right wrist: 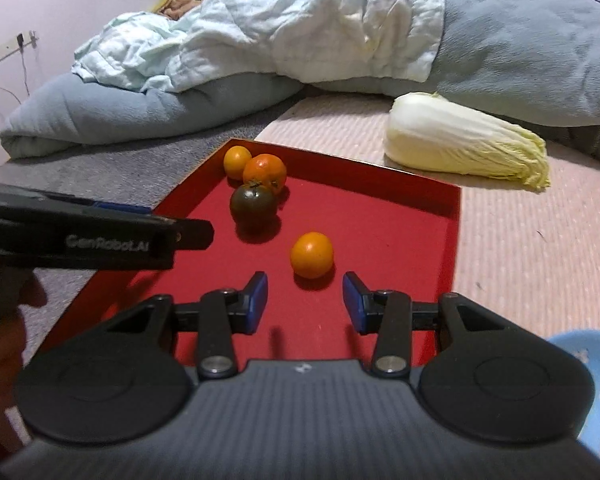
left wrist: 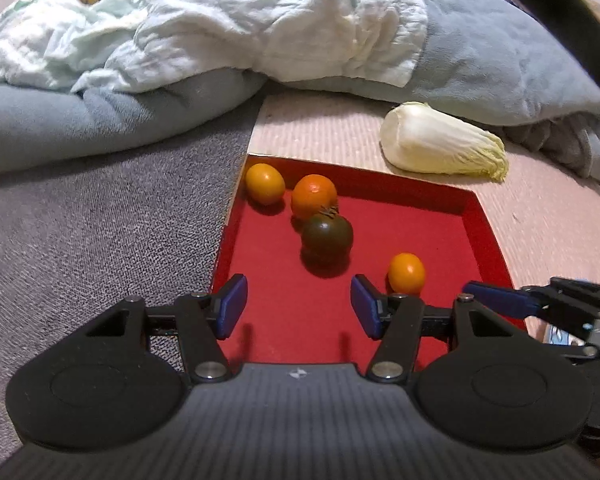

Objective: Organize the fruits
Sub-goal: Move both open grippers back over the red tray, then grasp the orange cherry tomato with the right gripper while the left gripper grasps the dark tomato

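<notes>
Both grippers, left and right, hang spread and empty over the felt-lined red tray. Four smooth round fruits sit inside: three orange, one dark tomato. A ribbed cabbage lies beside the tray.

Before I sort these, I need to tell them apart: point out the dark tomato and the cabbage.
dark tomato (right wrist: pixel 253 205): right wrist view, middle of its skin.
cabbage (right wrist: pixel 456 144): right wrist view, pale ribbed middle.
</notes>
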Action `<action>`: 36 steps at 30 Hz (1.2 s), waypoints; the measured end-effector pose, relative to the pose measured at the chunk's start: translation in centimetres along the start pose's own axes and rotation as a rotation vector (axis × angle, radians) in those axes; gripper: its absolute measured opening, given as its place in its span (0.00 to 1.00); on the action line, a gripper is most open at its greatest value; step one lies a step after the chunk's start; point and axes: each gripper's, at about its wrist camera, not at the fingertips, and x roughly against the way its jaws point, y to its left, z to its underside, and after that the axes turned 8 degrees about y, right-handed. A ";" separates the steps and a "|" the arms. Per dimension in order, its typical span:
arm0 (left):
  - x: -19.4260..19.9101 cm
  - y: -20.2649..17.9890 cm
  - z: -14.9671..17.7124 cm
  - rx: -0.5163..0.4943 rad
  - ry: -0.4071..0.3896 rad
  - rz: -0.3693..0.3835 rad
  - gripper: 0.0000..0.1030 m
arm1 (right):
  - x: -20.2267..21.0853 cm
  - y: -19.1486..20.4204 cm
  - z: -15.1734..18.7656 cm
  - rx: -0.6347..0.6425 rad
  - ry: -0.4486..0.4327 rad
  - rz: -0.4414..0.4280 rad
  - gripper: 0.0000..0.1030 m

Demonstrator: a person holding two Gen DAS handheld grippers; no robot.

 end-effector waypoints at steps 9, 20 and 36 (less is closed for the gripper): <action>-1.5 0.7 -1.6 0.040 0.008 0.016 0.61 | -3.7 0.5 -1.8 0.032 0.057 0.053 0.42; -3.6 -0.3 -2.3 0.029 0.027 0.025 0.61 | -2.8 0.3 -1.0 0.055 0.053 0.053 0.33; -6.2 -1.6 -2.9 0.010 0.042 0.041 0.61 | 0.3 -0.9 0.9 0.032 0.008 0.029 0.34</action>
